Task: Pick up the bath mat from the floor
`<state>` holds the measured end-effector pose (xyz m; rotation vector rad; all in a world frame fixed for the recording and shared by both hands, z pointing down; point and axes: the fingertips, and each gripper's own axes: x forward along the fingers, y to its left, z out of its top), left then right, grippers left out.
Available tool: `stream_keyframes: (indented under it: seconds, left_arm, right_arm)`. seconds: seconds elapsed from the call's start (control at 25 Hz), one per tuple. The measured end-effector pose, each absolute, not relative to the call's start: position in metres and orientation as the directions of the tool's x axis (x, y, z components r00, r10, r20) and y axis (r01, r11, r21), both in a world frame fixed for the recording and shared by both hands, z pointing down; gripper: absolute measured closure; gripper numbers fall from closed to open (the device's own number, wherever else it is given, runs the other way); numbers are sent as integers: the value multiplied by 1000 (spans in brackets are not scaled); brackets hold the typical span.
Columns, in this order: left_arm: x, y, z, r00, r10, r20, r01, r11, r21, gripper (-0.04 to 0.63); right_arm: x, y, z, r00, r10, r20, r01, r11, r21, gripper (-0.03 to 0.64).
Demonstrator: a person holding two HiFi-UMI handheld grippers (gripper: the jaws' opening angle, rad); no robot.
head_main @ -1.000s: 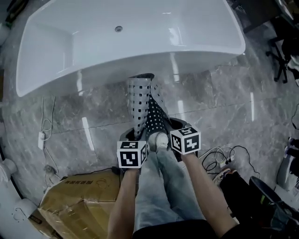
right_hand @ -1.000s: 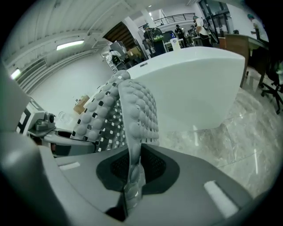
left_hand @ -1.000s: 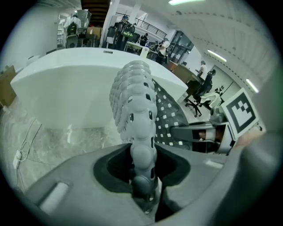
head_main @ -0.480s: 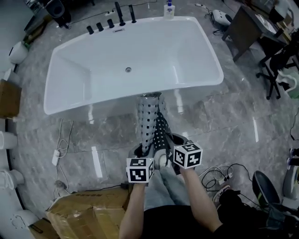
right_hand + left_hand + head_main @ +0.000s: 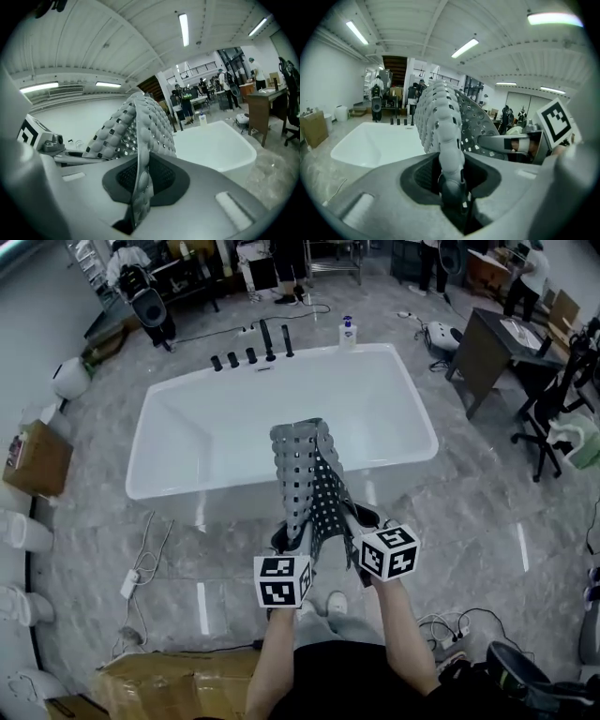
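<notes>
The grey bath mat [image 5: 307, 479], bumpy and full of small square holes, hangs folded in the air in front of the white bathtub [image 5: 206, 432]. My left gripper [image 5: 291, 542] is shut on its left edge, and in the left gripper view the mat [image 5: 440, 117] rises from between the jaws. My right gripper [image 5: 354, 532] is shut on the other edge; in the right gripper view the mat [image 5: 140, 136] stands on edge in the pinch. The two grippers are close together, side by side, above the marble floor.
Black taps [image 5: 251, 348] and a soap bottle [image 5: 348, 332] stand on the tub's far rim. A cardboard box [image 5: 173, 681] lies at the lower left, cables [image 5: 450, 624] at the lower right. A dark desk [image 5: 502, 348] and an office chair [image 5: 553, 418] stand at the right; people are at the back.
Both grippers have risen together with the mat, which has come up off the floor. The view has tilted up and now takes in the whole tub and the room behind.
</notes>
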<state>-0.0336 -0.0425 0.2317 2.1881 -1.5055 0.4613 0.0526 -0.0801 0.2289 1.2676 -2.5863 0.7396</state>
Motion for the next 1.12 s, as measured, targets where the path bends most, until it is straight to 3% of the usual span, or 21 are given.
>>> stream_keyframes:
  seconds: [0.52,1.12]
  left_arm:
    - [-34,-48,72,323,-926,197,-945,-328,5,483]
    - [-24,-51,53,349,-924,156,-934,-357,-28,483]
  right_arm:
    - [40,-81,65,-649,-761,13,-750,637,-180,601]
    - [45,-81,42,-665,-747,-20,-739,661,-133,600]
